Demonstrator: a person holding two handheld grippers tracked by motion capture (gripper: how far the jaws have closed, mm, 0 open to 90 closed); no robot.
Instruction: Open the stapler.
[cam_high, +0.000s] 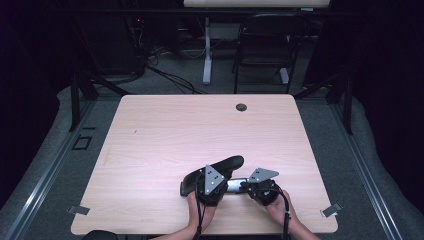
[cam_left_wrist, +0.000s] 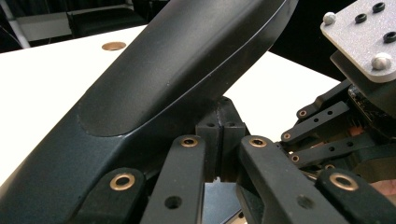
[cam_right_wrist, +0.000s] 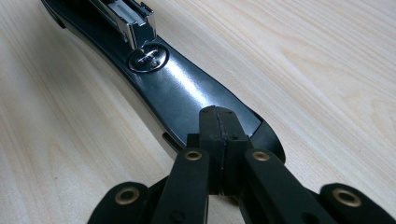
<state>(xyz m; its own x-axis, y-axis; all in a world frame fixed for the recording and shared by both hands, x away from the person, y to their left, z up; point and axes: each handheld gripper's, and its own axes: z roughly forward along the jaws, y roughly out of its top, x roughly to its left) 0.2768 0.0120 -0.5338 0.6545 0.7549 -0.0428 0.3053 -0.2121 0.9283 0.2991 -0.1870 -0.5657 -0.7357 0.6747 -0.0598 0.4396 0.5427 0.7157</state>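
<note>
A black stapler (cam_high: 212, 175) lies near the table's front edge, hinged open. Its top arm (cam_left_wrist: 177, 70) slants up and away, while its base (cam_right_wrist: 177, 88) stays flat on the wood. My left gripper (cam_high: 214, 179) is shut with nothing between its jaws. Its tips (cam_left_wrist: 222, 135) sit right under the raised arm. My right gripper (cam_high: 246, 186) is also shut and empty, and its tips (cam_right_wrist: 219, 122) rest on the front end of the base, just short of the round metal anvil (cam_right_wrist: 147, 59). The silver staple magazine (cam_right_wrist: 127, 16) hangs above the anvil.
The light wooden table (cam_high: 165, 135) has a cable hole (cam_high: 241, 107) near its far edge. Metal clips sit at the front corners (cam_high: 78, 210) (cam_high: 331, 210). A folding chair (cam_high: 265, 45) and a desk leg (cam_high: 206, 50) stand on the floor beyond it.
</note>
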